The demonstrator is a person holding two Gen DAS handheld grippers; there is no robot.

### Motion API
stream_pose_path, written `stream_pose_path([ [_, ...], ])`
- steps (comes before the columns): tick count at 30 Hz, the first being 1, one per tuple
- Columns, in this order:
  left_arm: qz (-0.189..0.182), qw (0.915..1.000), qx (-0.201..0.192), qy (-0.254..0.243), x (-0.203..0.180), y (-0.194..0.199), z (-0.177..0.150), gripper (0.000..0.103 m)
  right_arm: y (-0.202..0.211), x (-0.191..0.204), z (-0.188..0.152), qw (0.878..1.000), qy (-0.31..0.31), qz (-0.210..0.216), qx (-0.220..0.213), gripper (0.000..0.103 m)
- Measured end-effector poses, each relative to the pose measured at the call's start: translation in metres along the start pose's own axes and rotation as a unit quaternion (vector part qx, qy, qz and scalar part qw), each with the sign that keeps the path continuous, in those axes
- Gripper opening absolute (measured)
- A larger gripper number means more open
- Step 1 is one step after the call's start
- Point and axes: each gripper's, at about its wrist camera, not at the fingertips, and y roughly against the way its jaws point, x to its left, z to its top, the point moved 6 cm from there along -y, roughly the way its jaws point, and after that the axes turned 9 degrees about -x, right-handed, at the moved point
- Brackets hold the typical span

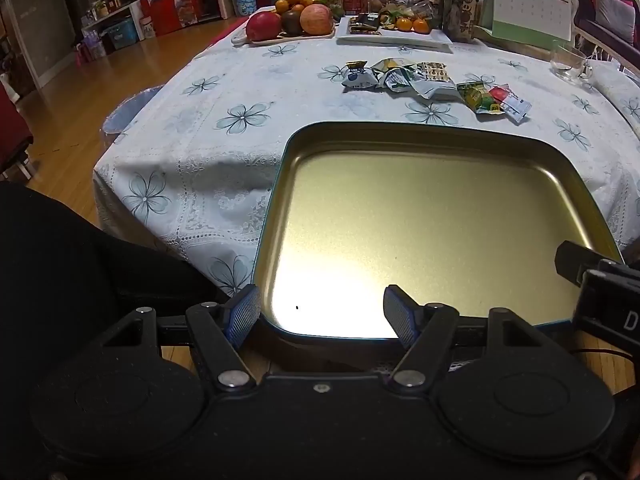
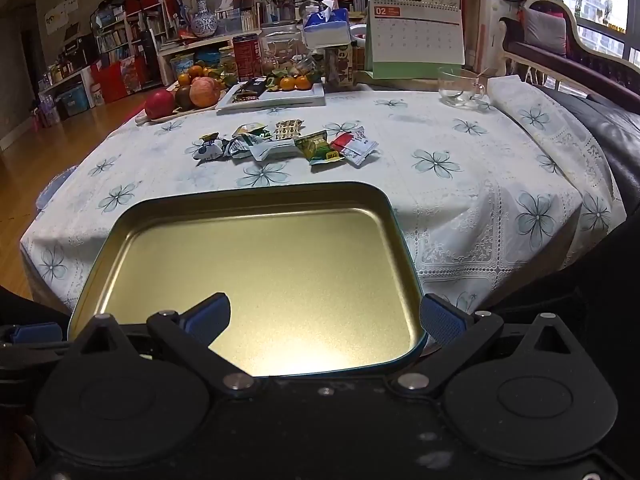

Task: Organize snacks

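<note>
Both grippers were spread wide and pinched nothing. The left gripper [image 1: 322,312] hung over the near rim of the tin [image 1: 420,128], and the right gripper [image 2: 324,320] did the same from the other side, its right finger just outside the tin's corner. The tin sat bare at the near edge of the table [image 2: 460,208].

The snacks [image 2: 288,144] lay in a loose row beyond the tin, near it but not touching, some overlapping.

The step in hand looked like the first reach for a packet. To do it well, one gripper should have gone past the far rim and come down on an end packet, such as the red-and-white one [image 1: 514,102], which lay clear on one side. Crinkly wrappers slip, so a pinch across the packet's middle was safer than one at a sealed edge. The other gripper could have steadied the tin.

Counted: one tin, two grippers, and about seven packets, though the overlaps in the middle made that number uncertain. Behind them stood one glass cup [image 2: 460,88] and one calendar [image 2: 416,36].
</note>
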Motion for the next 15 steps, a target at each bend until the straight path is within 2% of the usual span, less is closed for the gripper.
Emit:
stream_pose_path([
  [15,0.002,1.0000,0.001,0.000,-0.0002,-0.0015,0.0007,0.070,-0.0019,0.0049,-0.0039,1.000,0.015,0.001,0.000,0.103],
])
